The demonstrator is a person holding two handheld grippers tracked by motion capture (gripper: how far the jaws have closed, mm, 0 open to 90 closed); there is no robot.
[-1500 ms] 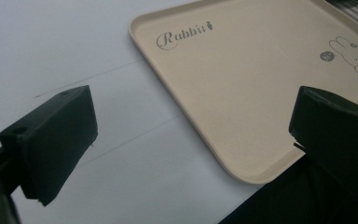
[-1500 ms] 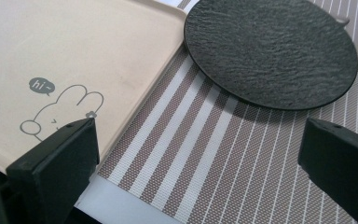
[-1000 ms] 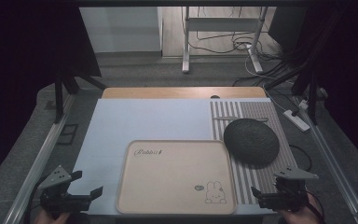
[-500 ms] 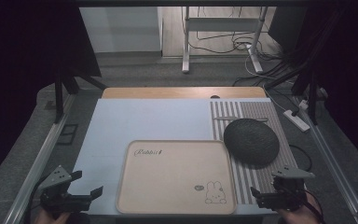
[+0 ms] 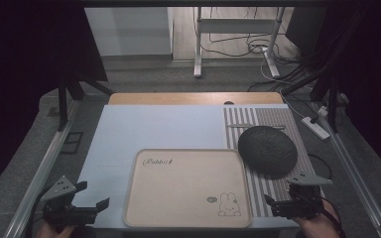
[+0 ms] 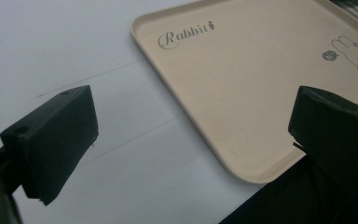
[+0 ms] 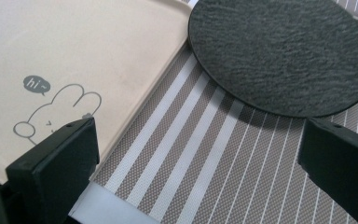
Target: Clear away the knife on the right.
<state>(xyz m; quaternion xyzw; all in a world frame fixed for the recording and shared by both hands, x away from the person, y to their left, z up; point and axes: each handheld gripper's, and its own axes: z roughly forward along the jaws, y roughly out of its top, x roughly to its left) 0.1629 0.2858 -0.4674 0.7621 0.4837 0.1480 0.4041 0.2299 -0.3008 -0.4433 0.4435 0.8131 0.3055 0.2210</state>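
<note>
A beige tray (image 5: 188, 186) printed with "Rabbit" and a rabbit drawing lies empty at the table's front middle; its rim (image 6: 191, 119) and its corner (image 7: 121, 60) lie close to the two gripper cameras. A round dark slate plate (image 5: 268, 150) rests on the striped mat (image 5: 270, 119), touching the tray's right edge. My left gripper (image 5: 90, 196) hovers open at the front left corner, left of the tray, jaws wide apart (image 6: 186, 154). At the front right my right gripper (image 5: 273, 200) stands open over the mat (image 7: 200, 154), just short of the plate (image 7: 282, 51).
The table has a pale blue surface (image 5: 154, 126) and a wooden strip (image 5: 193, 98) at the back. A small grey utensil (image 5: 245, 126) lies on the mat behind the plate. Metal rails flank the table; cables and a power strip (image 5: 317, 128) lie on the floor.
The right gripper has shifted slightly left and forward along the front edge. The left gripper, tray and plate have not moved.
</note>
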